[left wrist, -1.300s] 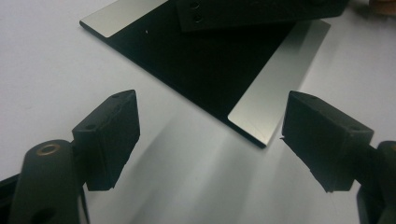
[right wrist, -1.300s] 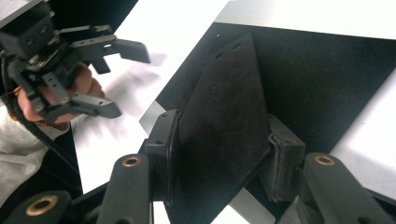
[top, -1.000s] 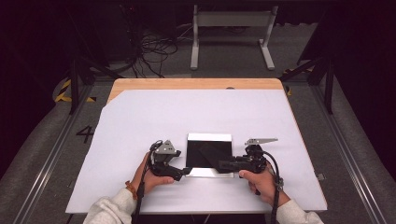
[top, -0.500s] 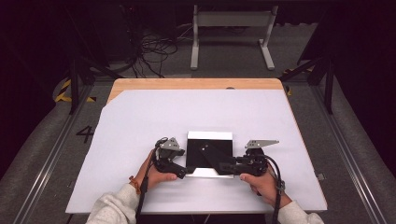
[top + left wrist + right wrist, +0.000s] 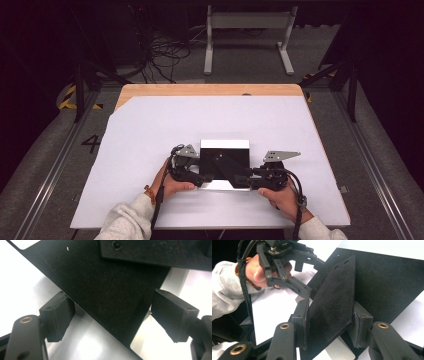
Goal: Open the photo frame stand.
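Observation:
A black square panel (image 5: 224, 155) lies flat on the white table cover (image 5: 150, 130), near its front. A stiff black flap (image 5: 334, 297) rises at a slant from the panel's near edge. My right gripper (image 5: 330, 323) is shut on the lower end of that flap, one pad (image 5: 303, 320) pressed on each face. It reaches in from the panel's near right (image 5: 243, 178). My left gripper (image 5: 112, 315) is open, its jaws straddling a corner of the black flap (image 5: 107, 290) with a gap at each pad. It sits at the panel's near left (image 5: 202, 179).
A pale strip (image 5: 220, 185) shows under the panel's near edge. The wooden table edge (image 5: 210, 90) runs along the back. Behind the table are a white stand (image 5: 247, 30) and loose cables (image 5: 165, 50) on the floor. Metal rails (image 5: 45, 175) flank both sides.
My left gripper has moved right, up to the panel's near left corner. The right gripper has stayed at the near right, and the flap now stands up between the two.

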Demonstrator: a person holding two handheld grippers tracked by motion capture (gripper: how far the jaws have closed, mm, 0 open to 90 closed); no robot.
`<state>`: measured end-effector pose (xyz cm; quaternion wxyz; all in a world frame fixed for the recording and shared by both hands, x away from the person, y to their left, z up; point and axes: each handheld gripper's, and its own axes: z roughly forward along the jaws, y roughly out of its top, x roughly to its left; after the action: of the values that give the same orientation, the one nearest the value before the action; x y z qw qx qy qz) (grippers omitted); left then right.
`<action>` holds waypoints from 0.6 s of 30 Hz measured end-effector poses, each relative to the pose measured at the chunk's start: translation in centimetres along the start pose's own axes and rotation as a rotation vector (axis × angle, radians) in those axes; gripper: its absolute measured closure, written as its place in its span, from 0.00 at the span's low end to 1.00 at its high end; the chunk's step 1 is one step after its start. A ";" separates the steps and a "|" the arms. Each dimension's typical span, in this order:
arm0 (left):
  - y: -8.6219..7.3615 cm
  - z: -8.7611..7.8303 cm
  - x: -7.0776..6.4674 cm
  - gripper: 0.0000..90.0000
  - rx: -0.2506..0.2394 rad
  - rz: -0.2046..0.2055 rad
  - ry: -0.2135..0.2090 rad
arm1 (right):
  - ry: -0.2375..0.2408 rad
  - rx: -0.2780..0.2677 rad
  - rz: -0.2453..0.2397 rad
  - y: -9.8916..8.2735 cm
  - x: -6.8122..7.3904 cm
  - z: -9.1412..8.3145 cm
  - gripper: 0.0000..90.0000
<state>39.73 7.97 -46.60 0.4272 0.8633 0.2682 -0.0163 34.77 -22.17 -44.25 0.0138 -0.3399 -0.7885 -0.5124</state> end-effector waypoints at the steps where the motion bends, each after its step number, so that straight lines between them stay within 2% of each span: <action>1: 0.1 0.1 0.0 0.23 -0.004 -0.003 0.000 | -0.002 0.002 -0.006 0.0 0.0 0.0 0.64; 4: 0.3 0.2 0.1 0.23 -0.007 -0.001 -0.001 | -0.002 0.004 -0.017 0.1 0.2 -0.1 0.64; 9: 0.8 -0.3 0.0 0.28 -0.041 0.005 0.032 | -0.017 0.007 -0.048 0.1 0.4 -0.1 0.66; 16: 1.2 -2.0 -0.5 0.35 -0.102 0.039 0.080 | -0.038 0.008 -0.064 0.1 0.6 -0.2 0.70; 18: 1.2 -2.3 -0.5 0.36 -0.116 0.042 0.076 | -0.040 0.013 -0.071 0.1 0.6 -0.2 0.70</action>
<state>39.39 8.87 -44.08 0.4665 0.8424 0.2667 0.0409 34.27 -21.98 -43.86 -0.0180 -0.3220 -0.8035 -0.5004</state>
